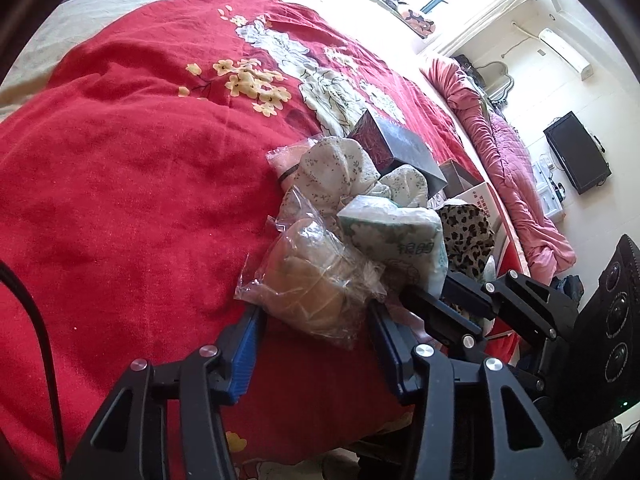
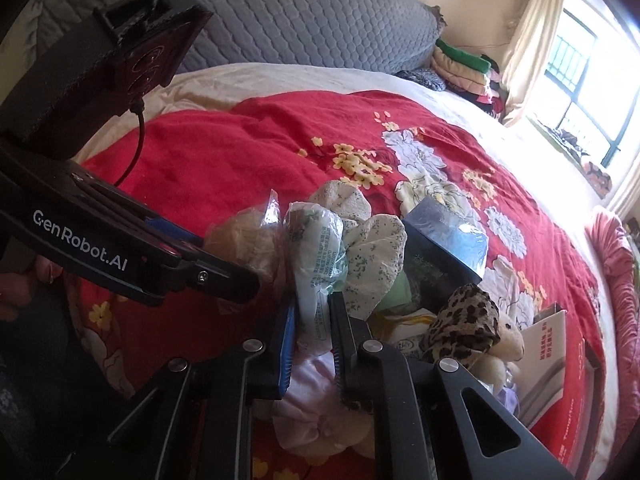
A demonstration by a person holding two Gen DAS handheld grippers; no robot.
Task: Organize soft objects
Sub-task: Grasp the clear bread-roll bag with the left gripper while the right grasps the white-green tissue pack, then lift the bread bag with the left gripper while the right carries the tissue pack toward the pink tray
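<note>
Right tongs [image 2: 312, 320] pinch tissue pack [image 2: 320, 256]; clear bag [image 1: 316, 280] holds bread.

A bed [image 2: 224, 160] covered by a red floral blanket [image 1: 140, 184] is seen. A grey quilted headboard [image 2: 300, 12] is set at 12 o'clock, a bright curtained window [image 2: 576, 80] at 2 o'clock. A wall-mounted television [image 1: 576, 152] and an air conditioner [image 1: 564, 50] are fixed at 2 o'clock.
</note>
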